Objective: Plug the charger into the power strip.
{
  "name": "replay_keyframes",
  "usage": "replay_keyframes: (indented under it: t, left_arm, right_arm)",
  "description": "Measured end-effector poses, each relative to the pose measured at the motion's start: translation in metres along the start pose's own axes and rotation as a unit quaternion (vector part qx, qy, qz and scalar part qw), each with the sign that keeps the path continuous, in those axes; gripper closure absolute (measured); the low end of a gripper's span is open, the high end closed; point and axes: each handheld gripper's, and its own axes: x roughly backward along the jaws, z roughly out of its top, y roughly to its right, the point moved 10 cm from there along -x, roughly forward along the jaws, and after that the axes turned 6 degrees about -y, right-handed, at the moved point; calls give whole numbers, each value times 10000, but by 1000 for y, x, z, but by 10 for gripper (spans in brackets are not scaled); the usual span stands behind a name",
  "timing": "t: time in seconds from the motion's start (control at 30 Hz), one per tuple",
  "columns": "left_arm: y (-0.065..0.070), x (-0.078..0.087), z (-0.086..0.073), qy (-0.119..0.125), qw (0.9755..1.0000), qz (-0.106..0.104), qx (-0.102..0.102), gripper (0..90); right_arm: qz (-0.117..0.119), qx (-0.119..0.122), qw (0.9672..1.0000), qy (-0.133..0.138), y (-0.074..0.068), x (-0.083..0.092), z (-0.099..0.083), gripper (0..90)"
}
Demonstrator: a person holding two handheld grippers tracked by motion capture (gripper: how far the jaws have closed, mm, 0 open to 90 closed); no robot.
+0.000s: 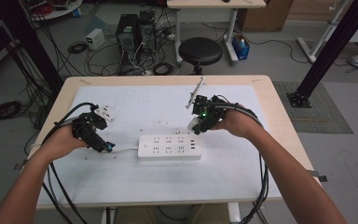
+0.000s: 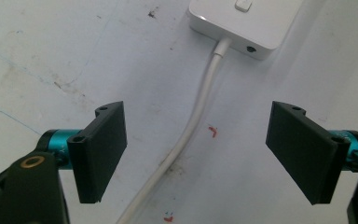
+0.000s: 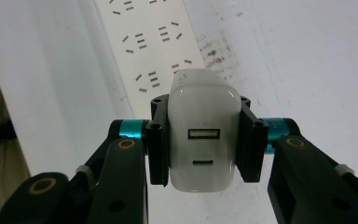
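Note:
A white power strip lies flat in the middle of the white mat, its cable running off to the left. My right gripper hovers just above the strip's right end, shut on a white USB charger. In the right gripper view the charger sits clamped between the two jaws of the right gripper, its USB ports facing the camera and the power strip's sockets beyond it. My left gripper is open and low over the cable. The left gripper straddles the cable without touching it, near the strip's end.
A small white plug block lies on the mat behind the left hand. The wooden table edge frames the mat. Beyond the table, a black stool and computer towers stand on the floor.

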Motion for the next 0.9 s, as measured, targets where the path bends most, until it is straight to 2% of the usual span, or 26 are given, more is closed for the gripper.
replay_keyframes:
  t: [0.07,0.1,0.2,0.27,0.4,0.53,0.63,0.7,0.9]
  left_arm:
    - [0,-3,-1,-34,10000,-6,-43,203]
    - [0,-5,0,14,10000,-29,1,203]
    - [0,-9,-1,23,10000,-62,19,203]
    - [-1,-11,-3,-10,10000,-82,-13,203]
    - [0,-12,-5,-7,9999,-117,20,203]
    - [-1,-12,-5,36,9999,-120,49,203]
    - [-1,-12,-5,15,9999,-123,12,203]
    - [0,-13,-6,2,9999,-131,5,203]
    - [-1,-14,-7,-14,9999,-154,8,203]
  right_arm:
    - [-41,158,9999,-50,2,-9,5,620]
    - [-14,248,9997,-72,2,-13,7,620]
    - [107,292,9992,-243,0,-24,10,620]
    - [-45,350,9990,-289,1,-30,13,620]
    - [77,379,9987,-336,-2,-39,20,620]
    - [113,585,9971,-470,-5,-52,24,620]
    - [96,602,9965,-578,-6,-54,23,620]
    - [67,854,9937,-726,-9,-64,23,621]
    - [63,1014,9923,-714,-10,-69,26,620]
